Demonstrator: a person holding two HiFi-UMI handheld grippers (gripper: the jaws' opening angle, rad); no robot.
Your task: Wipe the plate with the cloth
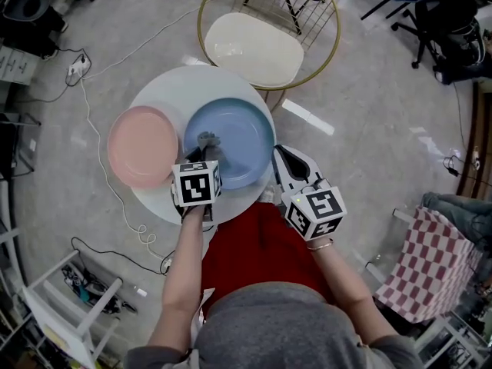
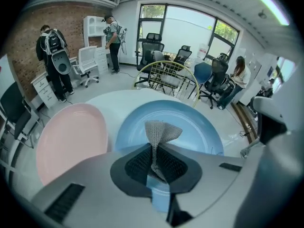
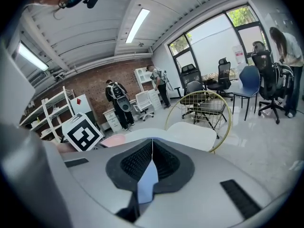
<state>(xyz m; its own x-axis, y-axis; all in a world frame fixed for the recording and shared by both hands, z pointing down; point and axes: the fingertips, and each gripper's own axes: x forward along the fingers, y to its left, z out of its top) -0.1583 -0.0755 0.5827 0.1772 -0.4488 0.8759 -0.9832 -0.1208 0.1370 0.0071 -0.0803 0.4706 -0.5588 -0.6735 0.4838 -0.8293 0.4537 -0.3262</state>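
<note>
A blue plate [image 1: 240, 138] lies on a round white table [image 1: 201, 81]. Over its near left part my left gripper [image 1: 206, 151] is shut on a grey knitted cloth [image 1: 207, 139]. In the left gripper view the cloth [image 2: 162, 131] stands up from between the fingertips of that gripper [image 2: 155, 152] above the blue plate [image 2: 194, 122]. My right gripper [image 1: 276, 158] is at the plate's right rim, and its jaws look shut on that rim. In the right gripper view a pale blue sliver shows between the closed jaws of this gripper [image 3: 152, 148].
A pink plate [image 1: 142, 146] sits left of the blue one, overhanging the table's left edge. A cream-seated chair with a gold wire frame [image 1: 255, 48] stands just beyond the table. Cables [image 1: 92, 106] run over the floor at left. A checkered cloth [image 1: 430, 260] hangs at lower right.
</note>
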